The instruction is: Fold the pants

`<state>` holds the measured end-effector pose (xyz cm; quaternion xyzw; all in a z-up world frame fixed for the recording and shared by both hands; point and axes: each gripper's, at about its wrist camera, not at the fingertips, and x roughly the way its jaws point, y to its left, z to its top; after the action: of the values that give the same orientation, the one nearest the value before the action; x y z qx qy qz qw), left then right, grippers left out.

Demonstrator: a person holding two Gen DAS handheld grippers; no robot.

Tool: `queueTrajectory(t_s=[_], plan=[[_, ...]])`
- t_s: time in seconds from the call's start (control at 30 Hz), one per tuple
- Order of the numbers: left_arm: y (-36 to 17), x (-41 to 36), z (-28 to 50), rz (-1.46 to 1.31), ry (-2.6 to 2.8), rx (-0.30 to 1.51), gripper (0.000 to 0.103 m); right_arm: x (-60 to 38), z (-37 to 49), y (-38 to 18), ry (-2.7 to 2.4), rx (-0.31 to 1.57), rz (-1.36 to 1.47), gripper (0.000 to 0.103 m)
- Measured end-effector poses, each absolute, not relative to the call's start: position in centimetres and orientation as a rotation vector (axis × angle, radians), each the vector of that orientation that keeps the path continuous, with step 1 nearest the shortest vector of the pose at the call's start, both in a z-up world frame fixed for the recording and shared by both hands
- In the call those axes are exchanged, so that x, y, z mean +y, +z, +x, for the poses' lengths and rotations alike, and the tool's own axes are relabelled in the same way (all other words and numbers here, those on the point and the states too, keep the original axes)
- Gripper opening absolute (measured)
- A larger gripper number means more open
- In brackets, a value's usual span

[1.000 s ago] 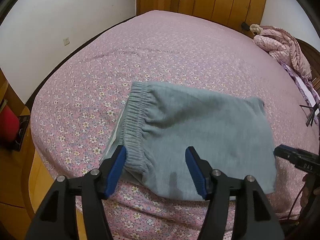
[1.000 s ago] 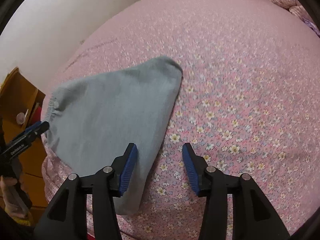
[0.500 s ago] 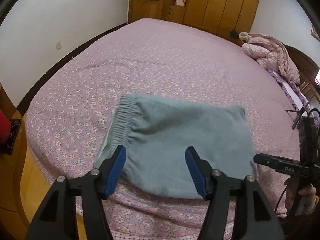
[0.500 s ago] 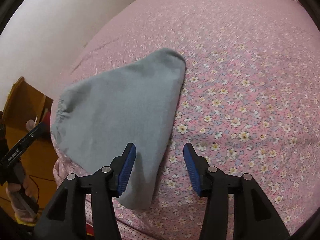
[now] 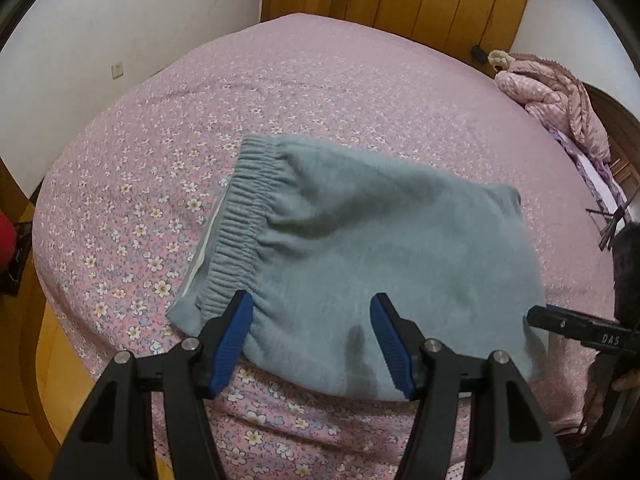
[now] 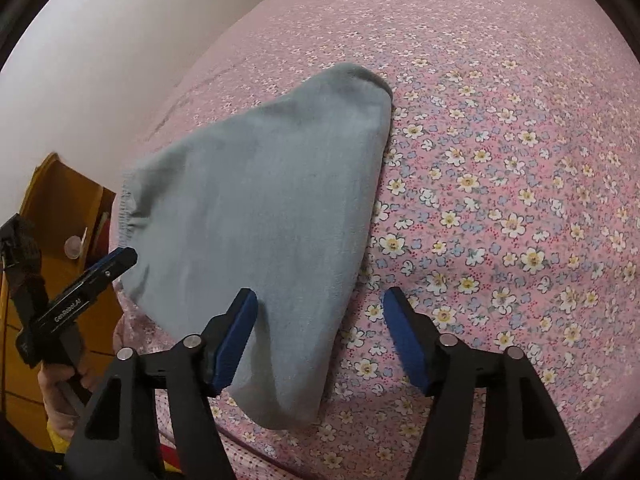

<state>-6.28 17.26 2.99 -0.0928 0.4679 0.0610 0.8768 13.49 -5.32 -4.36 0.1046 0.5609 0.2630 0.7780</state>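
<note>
Pants [image 5: 360, 248], grey and folded, lie on the bed [image 5: 320, 92] near its front edge. Left gripper [image 5: 312, 338] hovers above their waistband side, jaws spread, empty. Right gripper [image 6: 320, 334] straddles their right edge; its jaws have just been closing but are apart, pinching nothing.

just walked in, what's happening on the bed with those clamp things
A person is folding grey pants on the floral bed, holding a gripper in each hand. The pants already lie folded into a compact bundle near the bed's edge. The left gripper hovers open over the waistband end. The right gripper is open at the opposite end, its jaws having just been closing, with only the bundle's edge between them and the pads not pressing it.
</note>
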Motion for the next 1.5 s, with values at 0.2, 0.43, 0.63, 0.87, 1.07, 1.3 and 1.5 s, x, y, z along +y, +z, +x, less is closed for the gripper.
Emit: queueTrajectory(t_s=[0.2,0.43,0.63,0.87,1.07,1.3,1.5], plan=[[3.0,17.1,-6.4,-0.196,0.127,0.975,0.064,-6.3,13.6,-3.8,0.611,1.212,0.281,0.016],[3.6,17.5,-6.6,-0.223,0.115,0.962,0.064,-5.4,12.7,0.1,0.669,1.1,0.164,0.012],[4.8,18.1,-7.2,-0.274,0.102,0.938,0.064,-3.2,13.0,3.0,0.758,1.05,0.1,0.011],[6.0,19.3,-7.9,-0.285,0.127,0.905,0.064,0.8,13.3,4.6,0.849,1.052,0.085,0.011],[6.1,20.7,-8.7,-0.299,0.161,0.897,0.064,3.7,13.5,6.1,0.911,1.027,0.057,0.011],[6.0,21.8,-9.2,-0.321,0.181,0.888,0.064,7.6,13.2,6.9,0.977,1.02,-0.012,0.011],[6.0,23.1,-9.7,-0.339,0.198,0.879,0.064,12.0,12.1,6.8,1.056,1.026,-0.105,0.011]])
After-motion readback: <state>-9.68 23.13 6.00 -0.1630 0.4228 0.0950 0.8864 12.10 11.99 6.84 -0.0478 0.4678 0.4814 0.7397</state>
